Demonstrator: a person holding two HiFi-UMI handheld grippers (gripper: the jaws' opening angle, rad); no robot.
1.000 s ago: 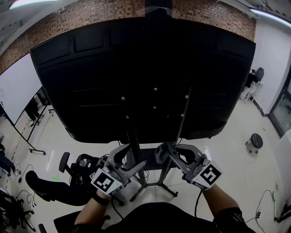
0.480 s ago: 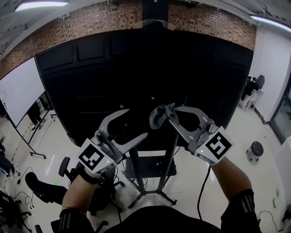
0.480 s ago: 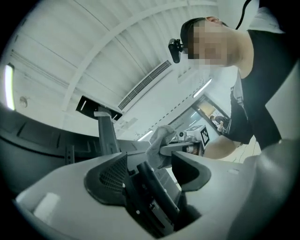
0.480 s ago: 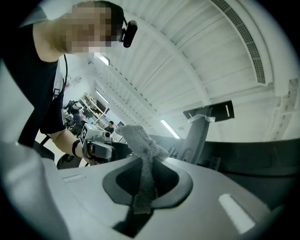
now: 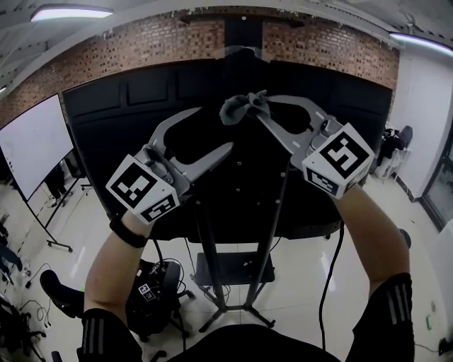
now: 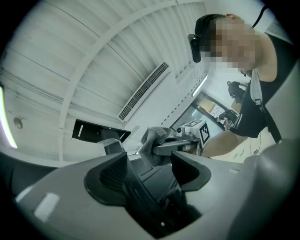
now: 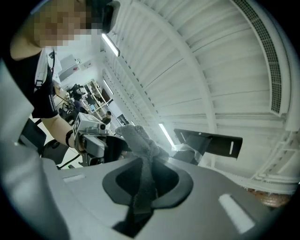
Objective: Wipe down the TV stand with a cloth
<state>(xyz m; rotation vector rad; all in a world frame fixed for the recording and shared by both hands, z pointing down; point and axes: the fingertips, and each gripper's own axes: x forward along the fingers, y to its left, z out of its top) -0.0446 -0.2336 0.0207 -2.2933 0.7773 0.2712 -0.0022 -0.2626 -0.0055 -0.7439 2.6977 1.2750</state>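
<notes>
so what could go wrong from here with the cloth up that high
1. The right gripper pinches the cloth by a thin strip, with the bunch loose past its tips; dragging could pull it free.
2. The open left gripper sits close beside it, so the two may knock.
3. Pressing high on the TV could rock its slim stand.

Bright ceiling strip lights (image 5: 71, 13), fisheye bending at edges, near gripper bodies blurred

The cloth (image 5: 241, 108) is nubby grey fabric, the TV back (image 5: 120, 141) matt black plastic, the wall (image 5: 156, 39) rough brick.
</notes>
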